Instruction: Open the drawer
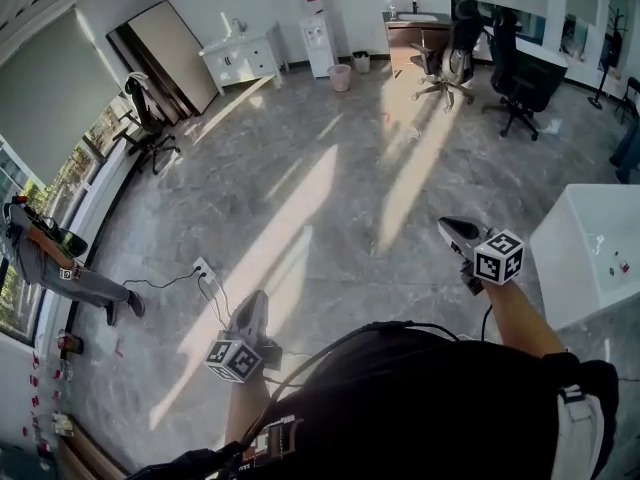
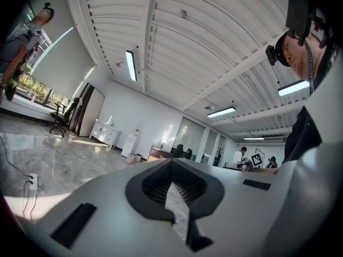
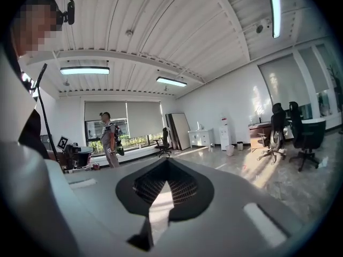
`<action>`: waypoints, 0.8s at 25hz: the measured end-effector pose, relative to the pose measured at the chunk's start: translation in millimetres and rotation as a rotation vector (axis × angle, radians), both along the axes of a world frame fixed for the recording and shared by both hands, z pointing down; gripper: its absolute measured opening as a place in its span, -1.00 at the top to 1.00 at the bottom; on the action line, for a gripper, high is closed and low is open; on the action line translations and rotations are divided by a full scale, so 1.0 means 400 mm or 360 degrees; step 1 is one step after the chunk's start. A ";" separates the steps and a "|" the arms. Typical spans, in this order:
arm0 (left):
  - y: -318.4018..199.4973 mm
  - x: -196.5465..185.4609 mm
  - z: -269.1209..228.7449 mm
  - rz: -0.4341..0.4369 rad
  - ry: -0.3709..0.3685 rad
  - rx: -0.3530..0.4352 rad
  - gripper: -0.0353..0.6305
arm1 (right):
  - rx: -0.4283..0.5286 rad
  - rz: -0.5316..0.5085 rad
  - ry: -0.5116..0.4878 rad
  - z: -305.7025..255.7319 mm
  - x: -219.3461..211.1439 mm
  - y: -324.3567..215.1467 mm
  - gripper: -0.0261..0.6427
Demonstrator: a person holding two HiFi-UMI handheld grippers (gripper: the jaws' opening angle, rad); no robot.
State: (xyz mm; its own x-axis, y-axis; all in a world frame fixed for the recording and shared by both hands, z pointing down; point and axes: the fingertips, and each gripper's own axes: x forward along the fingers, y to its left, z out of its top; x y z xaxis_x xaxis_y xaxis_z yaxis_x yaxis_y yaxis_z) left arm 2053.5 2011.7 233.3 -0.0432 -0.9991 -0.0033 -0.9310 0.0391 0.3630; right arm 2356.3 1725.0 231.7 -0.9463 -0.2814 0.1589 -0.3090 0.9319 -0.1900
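**Inspector:** Head view, your count?

**Assistant:** Two tongs. The left gripper (image 1: 257, 301) is near left and the right gripper (image 1: 452, 228) near right, both over the marble floor (image 1: 330, 188). There are three office chairs (image 1: 455, 53), one water dispenser (image 1: 318, 33) and one person (image 1: 50, 253) by the left window.

**Inspector:** The drawer?

**Assistant:** I cannot tell which unit bears it. One white cabinet (image 1: 243, 60) stands at the far wall, well apart from both tongs. One white unit (image 1: 595, 238) stands near right.

**Inspector:** Left gripper view?

**Assistant:** The jaws are pressed together with nothing between them. The view shows five ceiling light strips (image 2: 130, 66), which the head view does not show.

**Inspector:** Right gripper view?

**Assistant:** The jaws are pressed together and empty. Three light strips show here, with the window person standing at far left and two chairs at right.
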 end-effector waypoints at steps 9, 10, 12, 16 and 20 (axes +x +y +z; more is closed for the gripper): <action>-0.216 0.018 0.047 0.0055 -0.0002 -0.0104 0.92 | -0.0083 0.0033 0.0016 0.077 0.003 -0.214 0.92; -0.235 0.005 0.051 0.0060 0.0002 -0.0109 0.92 | -0.0094 0.0047 0.0018 0.086 -0.004 -0.232 0.92; -0.273 -0.028 0.067 0.0074 0.0014 -0.0114 0.92 | -0.0121 0.0075 0.0014 0.103 -0.026 -0.267 0.92; -0.363 -0.118 0.079 0.0104 0.0020 -0.0097 0.92 | -0.0099 0.0085 0.0047 0.113 -0.100 -0.327 0.92; -0.472 -0.234 0.082 0.0167 0.0019 -0.0056 0.92 | -0.0035 0.0131 0.0079 0.101 -0.193 -0.402 0.92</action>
